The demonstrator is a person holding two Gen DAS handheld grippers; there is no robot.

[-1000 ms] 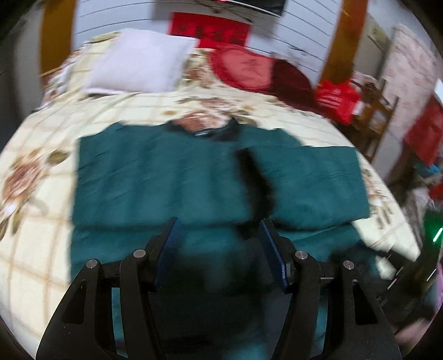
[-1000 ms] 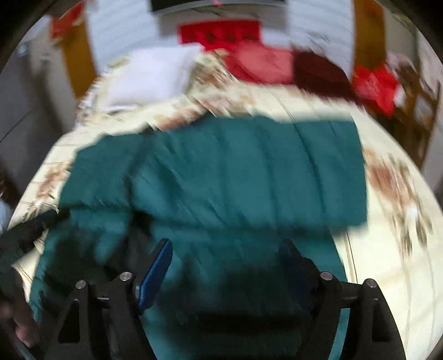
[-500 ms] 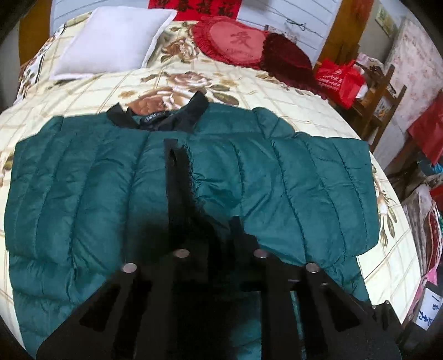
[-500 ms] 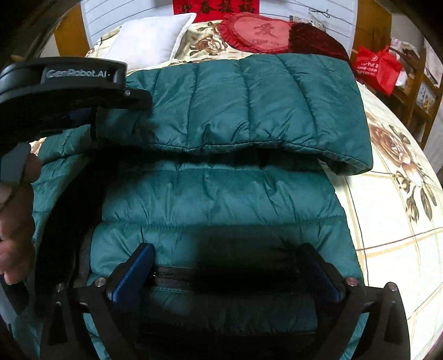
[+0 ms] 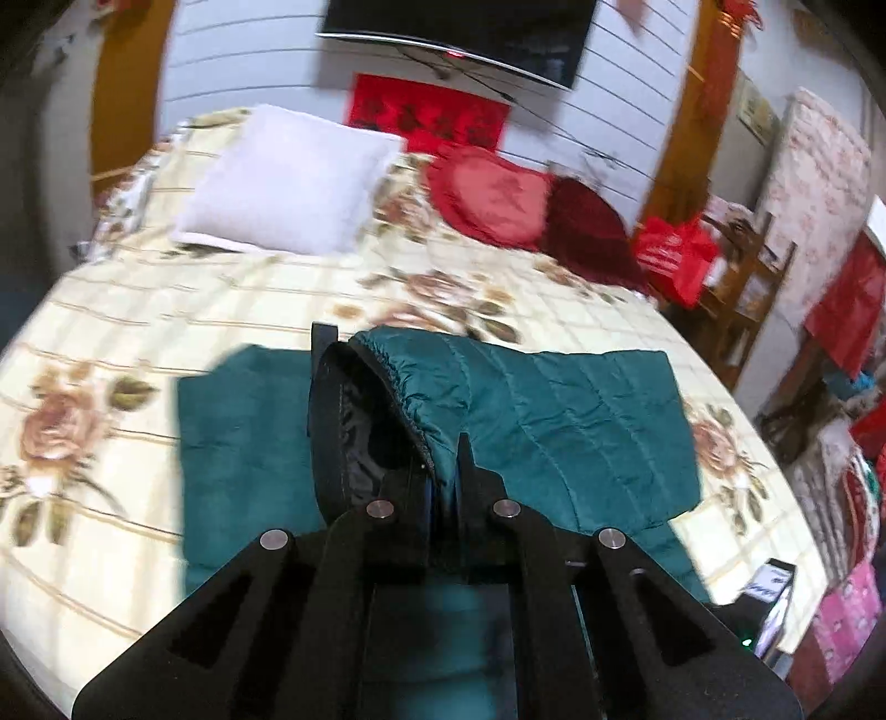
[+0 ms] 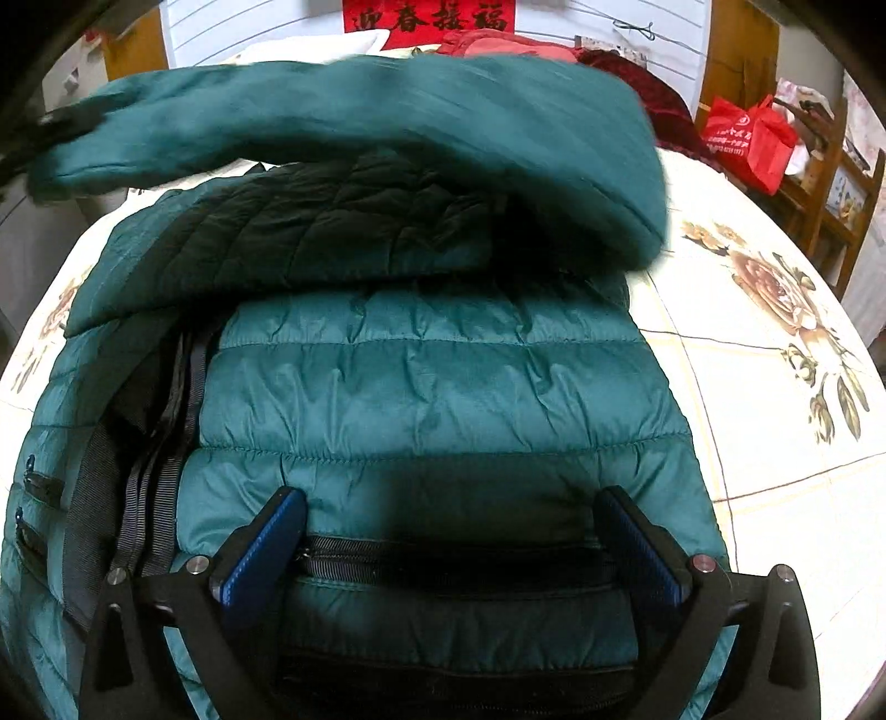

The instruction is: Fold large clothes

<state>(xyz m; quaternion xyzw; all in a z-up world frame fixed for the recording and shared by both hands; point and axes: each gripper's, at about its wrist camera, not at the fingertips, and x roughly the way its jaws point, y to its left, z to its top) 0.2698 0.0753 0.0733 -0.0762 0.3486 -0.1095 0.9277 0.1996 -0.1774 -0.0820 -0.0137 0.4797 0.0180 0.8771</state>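
- Jacket (image 5: 576, 421): a dark green quilted jacket lies on the bed (image 5: 166, 310). One part is lifted off the rest. In the right wrist view that raised part arches over the body of the jacket (image 6: 432, 387) as a blurred green band and hides most of the pillows behind it.
- Left gripper (image 5: 443, 487): its fingers are closed tight on the jacket, at a green edge with a gathered hem and black lining. Cloth covers the pads, so the exact point of grip cannot be made out.
- Right gripper (image 6: 451, 540): its fingers stand wide apart over the lower body of the jacket. A black zipper (image 6: 443, 559) runs across between them. Whether the pads touch the cloth cannot be told.
- Cut off or unclear: the near hem of the jacket passes under both grippers and out of frame. The left wrist view is smeared by motion, so the quilt seams are soft.
- Writing: a red banner (image 6: 426, 16) on the wall carries dark Chinese characters, cut by the top edge of the right wrist view. In the left wrist view the banner (image 5: 426, 116) is too blurred to read. White print on a red bag (image 6: 747, 138) is too small to read.
- Surroundings: a white pillow (image 5: 288, 183) and a red cushion (image 5: 493, 199) lie at the head of the bed.
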